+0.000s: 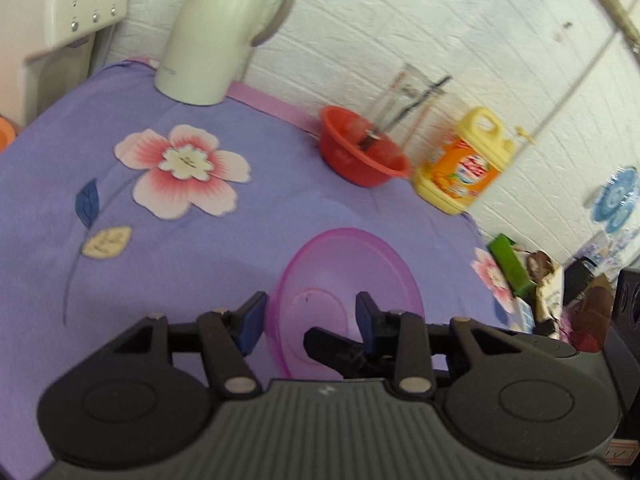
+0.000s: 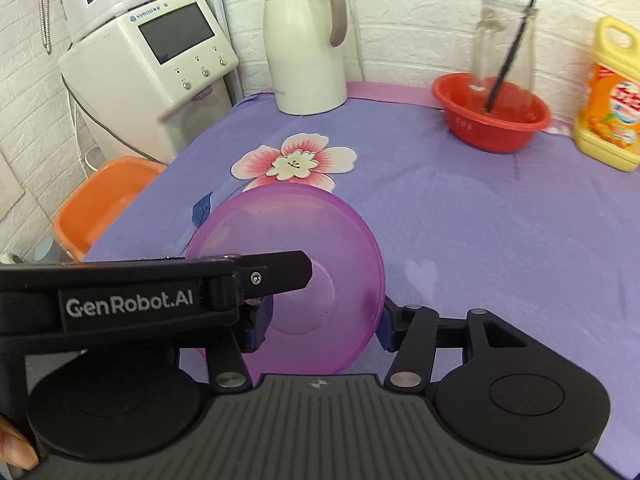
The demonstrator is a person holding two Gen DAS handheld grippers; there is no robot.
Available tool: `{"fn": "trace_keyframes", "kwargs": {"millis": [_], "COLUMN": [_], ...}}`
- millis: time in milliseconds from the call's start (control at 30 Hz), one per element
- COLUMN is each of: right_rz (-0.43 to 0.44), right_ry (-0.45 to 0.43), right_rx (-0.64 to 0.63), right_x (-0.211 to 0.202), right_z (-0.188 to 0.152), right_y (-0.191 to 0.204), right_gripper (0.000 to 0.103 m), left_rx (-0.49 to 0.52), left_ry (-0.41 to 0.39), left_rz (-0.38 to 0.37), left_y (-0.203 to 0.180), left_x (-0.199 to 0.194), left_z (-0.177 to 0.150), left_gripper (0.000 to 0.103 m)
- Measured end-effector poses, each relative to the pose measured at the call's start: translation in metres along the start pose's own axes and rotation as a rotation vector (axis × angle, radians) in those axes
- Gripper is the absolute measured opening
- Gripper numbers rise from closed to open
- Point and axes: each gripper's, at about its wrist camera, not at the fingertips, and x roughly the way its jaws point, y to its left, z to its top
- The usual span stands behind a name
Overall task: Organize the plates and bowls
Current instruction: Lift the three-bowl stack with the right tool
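A translucent pink bowl sits tilted on the purple flowered tablecloth. In the left wrist view my left gripper is open, its blue pads astride the bowl's near left rim, one outside and one inside. In the right wrist view the same bowl lies between the pads of my right gripper, which is open around its near side. The left gripper's black finger reaches in from the left over the bowl. A red bowl holding a clear glass jar stands at the back.
A white thermos jug and a white water dispenser stand at the back left. A yellow detergent bottle stands at the back right. An orange basin sits off the table's left edge. Clutter lies beyond the right edge.
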Motion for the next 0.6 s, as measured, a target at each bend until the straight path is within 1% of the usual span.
{"fn": "trace_keyframes", "kwargs": {"millis": [133,233,333,433,500,600], "right_rz": [-0.056,-0.106,-0.131,-0.15,-0.15,-0.137], "right_ry": [-0.016,-0.025,-0.025,-0.015,0.001,0.015], "right_rx": [-0.006,0.007,0.045,0.066,0.074,0.083], "right_x": [-0.043,-0.072,-0.096,-0.11,-0.112,-0.112], "right_z": [-0.033,-0.058,-0.085,-0.11,-0.123,-0.135], "right_y": [-0.009,-0.021,-0.034,-0.043,-0.046,-0.049], "right_gripper": [0.093,0.093,0.093,0.094,0.094,0.094], "left_rx": [0.045,0.071,0.098,0.111,0.127,0.134], "left_ry": [-0.004,0.019,0.05,0.093,0.114,0.139], "left_rz": [-0.039,-0.082,-0.124,-0.142,-0.138,-0.129], "left_y": [-0.041,-0.07,-0.092,-0.104,-0.108,-0.108], "left_x": [-0.019,-0.024,-0.029,-0.028,-0.027,-0.023], "left_z": [-0.034,-0.061,-0.091,-0.119,-0.132,-0.142], "left_gripper": [0.034,0.035,0.036,0.037,0.038,0.038]}}
